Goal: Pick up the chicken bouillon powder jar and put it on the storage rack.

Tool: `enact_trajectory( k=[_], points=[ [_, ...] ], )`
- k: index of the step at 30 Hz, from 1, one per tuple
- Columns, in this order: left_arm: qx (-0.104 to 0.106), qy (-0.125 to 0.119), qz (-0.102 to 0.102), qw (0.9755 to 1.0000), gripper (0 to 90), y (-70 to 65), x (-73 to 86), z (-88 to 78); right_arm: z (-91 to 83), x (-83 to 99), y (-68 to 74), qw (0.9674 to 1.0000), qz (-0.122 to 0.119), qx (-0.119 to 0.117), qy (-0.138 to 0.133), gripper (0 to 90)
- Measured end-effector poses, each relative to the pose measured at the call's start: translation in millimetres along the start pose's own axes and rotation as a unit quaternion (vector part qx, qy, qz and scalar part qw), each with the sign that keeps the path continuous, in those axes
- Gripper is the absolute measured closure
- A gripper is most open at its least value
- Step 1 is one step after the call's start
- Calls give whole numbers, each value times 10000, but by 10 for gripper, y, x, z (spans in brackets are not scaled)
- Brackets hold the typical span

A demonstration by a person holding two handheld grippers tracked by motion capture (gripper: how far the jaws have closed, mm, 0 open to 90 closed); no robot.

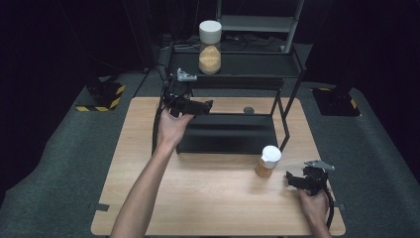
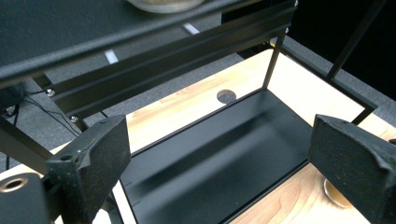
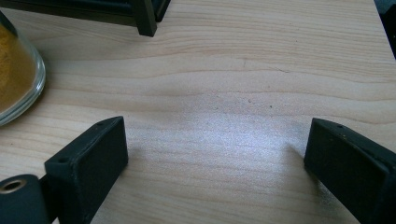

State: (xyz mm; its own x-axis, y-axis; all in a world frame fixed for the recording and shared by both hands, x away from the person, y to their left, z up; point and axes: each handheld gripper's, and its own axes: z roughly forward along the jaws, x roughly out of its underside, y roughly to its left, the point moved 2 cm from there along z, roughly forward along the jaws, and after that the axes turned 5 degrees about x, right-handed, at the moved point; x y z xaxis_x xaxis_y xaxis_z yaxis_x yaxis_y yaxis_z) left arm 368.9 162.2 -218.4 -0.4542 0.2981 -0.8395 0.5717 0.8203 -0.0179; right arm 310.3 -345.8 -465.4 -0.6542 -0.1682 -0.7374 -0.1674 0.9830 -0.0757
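A black two-level rack stands at the back of the wooden table. On its upper shelf stands a tall jar with a white lid and tan contents. A smaller white-lidded jar of orange contents stands on the table in front of the rack. My left gripper hovers at the rack's left end, between the two shelves, open and empty. In the left gripper view its jaws frame the lower black tray. My right gripper rests open to the right of the small jar, its jaws over bare wood.
The rack's upper shelf rail runs just above my left gripper. A round hole is set in the table behind the tray. A rack leg stands beyond my right gripper. Dark floor surrounds the table.
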Motion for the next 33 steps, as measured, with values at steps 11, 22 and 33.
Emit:
enact_trajectory(
  k=[11, 22, 33],
  points=[
    [32, 128, 69, 9999, 60, -30, 154, 83, 0, -1, 1, 10000, 3, 0, 3, 54],
    [65, 350, 129, 9993, 61, -48, 302, 189, 0, 0, 0, 10000, 1, 0, 0, 54],
    [39, 591, 211, 9980, 61, -74, 474, 312, 0, -1, 2, 10000, 7, 4, 3, 54]
  ],
)
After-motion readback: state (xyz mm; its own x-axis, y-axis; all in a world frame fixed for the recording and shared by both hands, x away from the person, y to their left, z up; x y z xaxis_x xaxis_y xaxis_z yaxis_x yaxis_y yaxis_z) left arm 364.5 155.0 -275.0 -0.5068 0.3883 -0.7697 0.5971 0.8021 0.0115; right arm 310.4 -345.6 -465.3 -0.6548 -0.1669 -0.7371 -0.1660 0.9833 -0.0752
